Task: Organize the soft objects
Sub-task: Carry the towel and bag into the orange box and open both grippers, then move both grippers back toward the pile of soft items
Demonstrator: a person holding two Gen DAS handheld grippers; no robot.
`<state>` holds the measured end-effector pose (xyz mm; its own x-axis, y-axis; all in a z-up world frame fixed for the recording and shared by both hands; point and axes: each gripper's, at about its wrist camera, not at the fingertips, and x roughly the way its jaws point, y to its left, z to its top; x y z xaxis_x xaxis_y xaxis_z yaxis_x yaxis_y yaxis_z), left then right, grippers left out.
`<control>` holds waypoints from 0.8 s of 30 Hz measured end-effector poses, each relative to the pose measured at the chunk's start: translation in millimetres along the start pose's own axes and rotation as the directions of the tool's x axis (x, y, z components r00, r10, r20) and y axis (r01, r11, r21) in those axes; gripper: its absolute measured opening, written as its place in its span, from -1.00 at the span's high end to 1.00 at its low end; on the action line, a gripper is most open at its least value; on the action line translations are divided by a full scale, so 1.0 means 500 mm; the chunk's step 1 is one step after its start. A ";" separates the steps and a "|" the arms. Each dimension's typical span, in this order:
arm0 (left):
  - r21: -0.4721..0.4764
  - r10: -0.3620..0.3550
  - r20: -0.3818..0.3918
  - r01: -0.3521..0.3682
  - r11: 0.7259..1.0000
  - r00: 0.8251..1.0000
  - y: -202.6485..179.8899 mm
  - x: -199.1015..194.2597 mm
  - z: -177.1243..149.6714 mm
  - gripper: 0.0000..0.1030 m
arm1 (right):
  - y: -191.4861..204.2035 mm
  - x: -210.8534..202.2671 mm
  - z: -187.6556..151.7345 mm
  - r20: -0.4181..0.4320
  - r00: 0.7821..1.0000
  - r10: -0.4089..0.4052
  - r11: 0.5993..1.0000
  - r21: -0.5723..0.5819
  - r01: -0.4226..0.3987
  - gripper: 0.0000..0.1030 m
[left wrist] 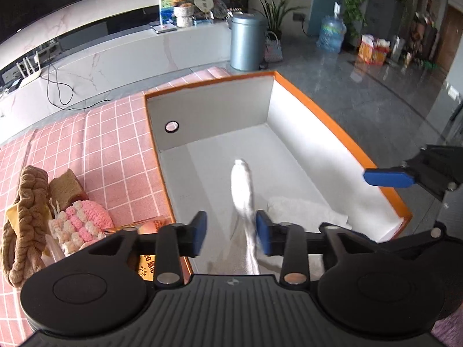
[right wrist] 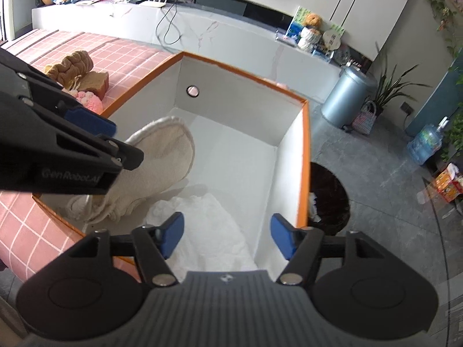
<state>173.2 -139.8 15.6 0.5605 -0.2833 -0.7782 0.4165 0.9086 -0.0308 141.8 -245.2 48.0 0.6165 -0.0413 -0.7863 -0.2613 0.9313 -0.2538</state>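
An orange-rimmed white box (left wrist: 327,117) (right wrist: 303,156) stands on the pink checked cloth. My left gripper (left wrist: 231,232) is open over the box; a cream cloth item (left wrist: 242,186) hangs edge-on between its pads, blurred, touching the right pad. In the right wrist view that cream item (right wrist: 165,156) droops into the box beside the left gripper's fingers (right wrist: 92,123). A white fluffy cloth (right wrist: 211,228) (left wrist: 303,208) lies on the box floor. My right gripper (right wrist: 227,238) is open and empty above that white cloth, near the box's right wall.
Left of the box on the pink cloth (left wrist: 86,144) lie a brown knitted item (left wrist: 29,219), a brown sponge-like block (left wrist: 66,188) and a pink-and-white crocheted item (left wrist: 81,222). A dark round bin (right wrist: 330,199) sits on the floor right of the box.
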 end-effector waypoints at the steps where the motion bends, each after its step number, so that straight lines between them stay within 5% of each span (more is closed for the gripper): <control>1: -0.015 -0.008 0.012 0.008 1.000 1.000 0.006 -0.004 0.001 -0.14 | -0.001 -0.006 -0.001 0.007 1.000 -0.006 1.000 0.000 0.006 -0.35; 5: -0.043 -0.015 0.066 0.018 0.999 0.998 0.014 -0.034 0.003 -0.28 | -0.002 -0.027 -0.007 0.025 0.999 -0.042 0.999 -0.001 0.042 -0.54; 15: -0.098 -0.026 0.193 0.045 0.994 0.981 0.029 -0.102 -0.005 -0.35 | 0.003 -0.089 -0.014 0.068 0.992 -0.106 0.994 -0.020 0.108 -0.65; 19: -0.098 -0.035 0.266 0.063 0.993 0.963 0.037 -0.144 -0.025 -0.38 | 0.006 -0.129 -0.014 0.128 0.985 -0.116 0.993 0.023 0.114 -0.65; 24: -0.118 -0.017 0.365 0.064 0.991 0.931 0.056 -0.186 -0.052 -0.41 | 0.032 -0.175 -0.019 0.272 0.955 -0.117 0.988 0.130 0.084 -0.89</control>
<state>114.1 -80.1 71.0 0.7761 -0.3912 -0.4946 0.3645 0.9183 -0.1544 76.8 -230.2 107.4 0.8217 -0.0502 -0.5677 -0.1095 0.9636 -0.2438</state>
